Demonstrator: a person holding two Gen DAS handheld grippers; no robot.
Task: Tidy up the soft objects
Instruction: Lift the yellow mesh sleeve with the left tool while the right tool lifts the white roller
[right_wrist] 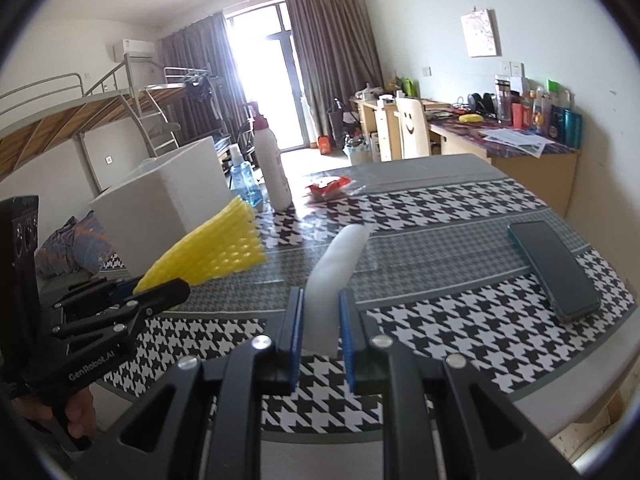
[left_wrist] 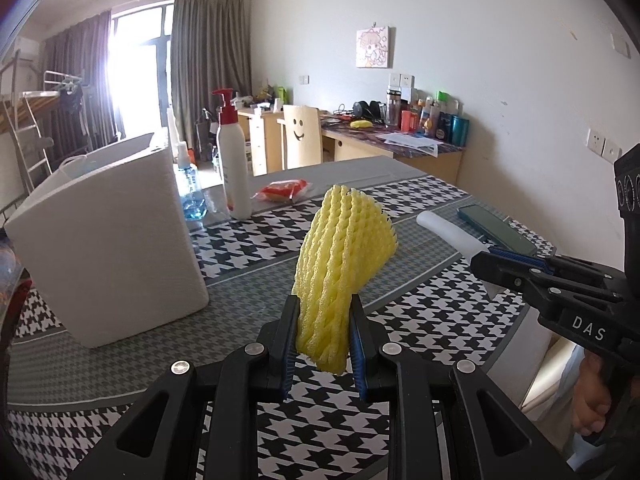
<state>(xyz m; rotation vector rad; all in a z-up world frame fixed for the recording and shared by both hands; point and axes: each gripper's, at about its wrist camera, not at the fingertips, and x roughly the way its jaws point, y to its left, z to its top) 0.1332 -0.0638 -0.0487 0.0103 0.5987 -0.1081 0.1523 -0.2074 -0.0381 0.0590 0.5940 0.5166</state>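
Observation:
A yellow foam net sleeve (left_wrist: pixel 344 268) stands up between the blue pads of my left gripper (left_wrist: pixel 325 312), which is shut on its lower end above the houndstooth tablecloth. The same sleeve (right_wrist: pixel 216 252) shows at the left of the right wrist view, fanning out from the left gripper (right_wrist: pixel 168 286). My right gripper (right_wrist: pixel 320 308) is shut on a white foam sheet (right_wrist: pixel 340 260) that sticks forward over the table. In the left wrist view that white sheet (left_wrist: pixel 448 232) juts out of the right gripper (left_wrist: pixel 488 264) at the right edge.
A white open box (left_wrist: pixel 108 240) stands at the left on the table. Behind it are a blue spray bottle (left_wrist: pixel 191 192), a white pump bottle (left_wrist: pixel 234 168) and a red packet (left_wrist: pixel 282 191). A dark phone (right_wrist: pixel 554 268) lies near the table's right edge (right_wrist: pixel 580 384).

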